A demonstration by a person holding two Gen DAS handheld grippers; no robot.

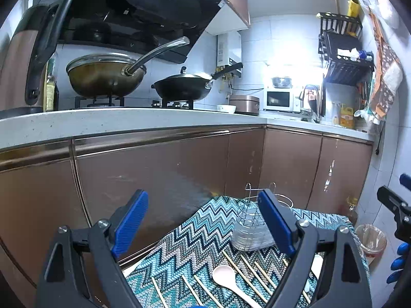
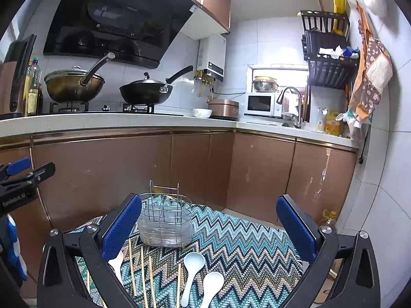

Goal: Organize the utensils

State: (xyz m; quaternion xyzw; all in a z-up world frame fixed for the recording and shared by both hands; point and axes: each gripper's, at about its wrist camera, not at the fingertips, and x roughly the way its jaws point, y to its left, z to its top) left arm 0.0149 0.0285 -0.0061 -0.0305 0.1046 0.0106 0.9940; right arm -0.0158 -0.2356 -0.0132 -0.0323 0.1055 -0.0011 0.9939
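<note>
A wire utensil holder [image 2: 165,218] on a clear plastic base stands upright at the far side of a zigzag-patterned cloth [image 2: 244,251]. Before it lie several wooden chopsticks [image 2: 132,267], a pale blue spoon [image 2: 191,269], a white spoon [image 2: 212,286] and a cream spoon [image 2: 117,264]. In the left wrist view the holder [image 1: 253,227], the chopsticks [image 1: 241,274] and a cream spoon [image 1: 228,279] show too. My left gripper [image 1: 205,223] is open and empty above the cloth's left part. My right gripper [image 2: 209,225] is open and empty above the cloth, short of the holder.
Brown cabinet fronts [image 2: 179,169] rise right behind the cloth. The counter [image 2: 102,120] above holds two woks on a hob, a bowl, a rice cooker and a microwave. A bin [image 1: 371,241] and an oil bottle [image 2: 328,217] stand on the floor to the right.
</note>
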